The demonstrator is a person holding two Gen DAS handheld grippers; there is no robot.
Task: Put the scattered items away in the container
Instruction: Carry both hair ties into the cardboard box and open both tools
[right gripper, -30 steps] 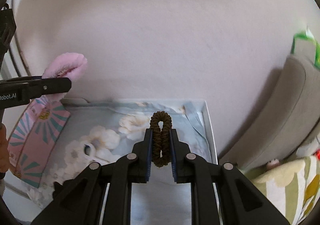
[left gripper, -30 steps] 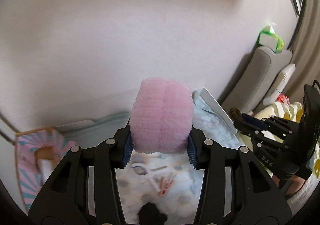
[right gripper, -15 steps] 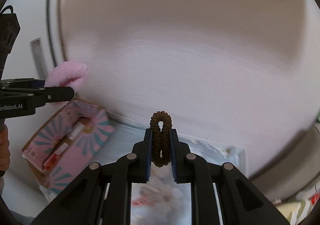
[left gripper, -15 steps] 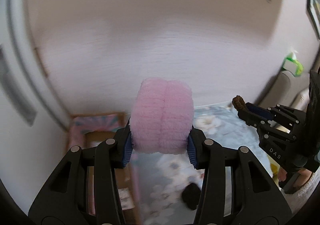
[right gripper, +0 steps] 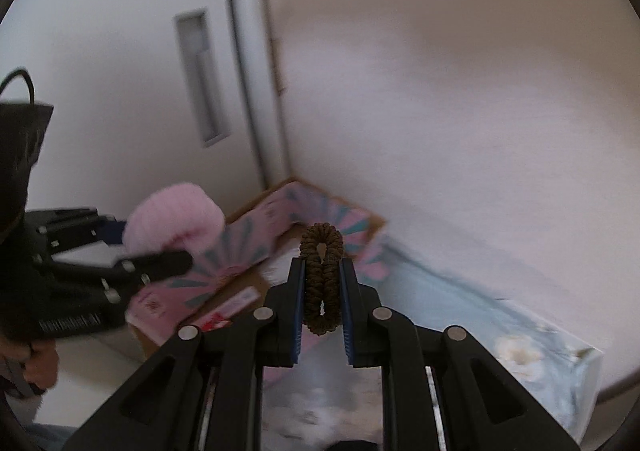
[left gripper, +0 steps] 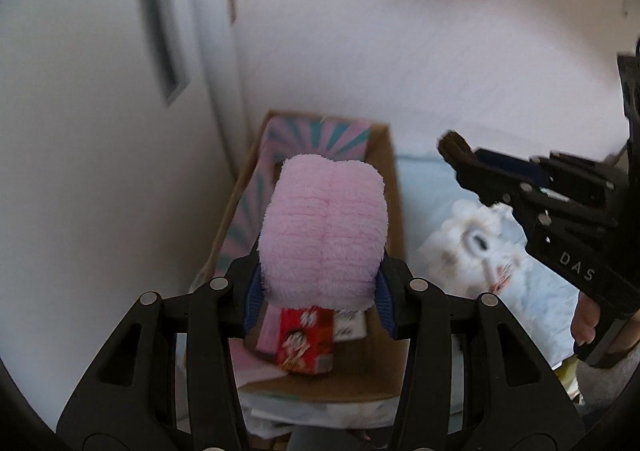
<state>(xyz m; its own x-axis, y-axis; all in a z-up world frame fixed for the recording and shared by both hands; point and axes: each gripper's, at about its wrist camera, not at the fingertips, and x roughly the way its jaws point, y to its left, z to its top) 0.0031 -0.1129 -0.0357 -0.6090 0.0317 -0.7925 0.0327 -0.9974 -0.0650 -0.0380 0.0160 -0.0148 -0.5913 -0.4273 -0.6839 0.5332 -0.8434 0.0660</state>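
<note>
My left gripper (left gripper: 319, 291) is shut on a fluffy pink scrunchie (left gripper: 324, 227), held above an open cardboard box (left gripper: 386, 187) with pink and teal sunburst flaps. A red packet (left gripper: 306, 343) lies inside the box. My right gripper (right gripper: 322, 291) is shut on a brown hair tie (right gripper: 322, 275), squeezed into a narrow loop, just right of the box (right gripper: 276, 219). In the left wrist view the right gripper (left gripper: 454, 151) reaches in from the right with the hair tie (left gripper: 448, 143) at its tip. The right wrist view shows the left gripper (right gripper: 160, 251) and the pink scrunchie (right gripper: 172, 217) at the left.
A pale blue floral cloth (left gripper: 528, 291) covers the surface right of the box, with small loose items (left gripper: 476, 241) on it. The box stands in a corner between a white door with a recessed handle (right gripper: 200, 79) and a white wall (right gripper: 460, 111). A hand (right gripper: 40, 367) grips the left tool.
Both grippers have swung left from over the floral cloth to the corner. The box, earlier at the left edge, now lies beneath the left gripper. Both grips are unchanged.
</note>
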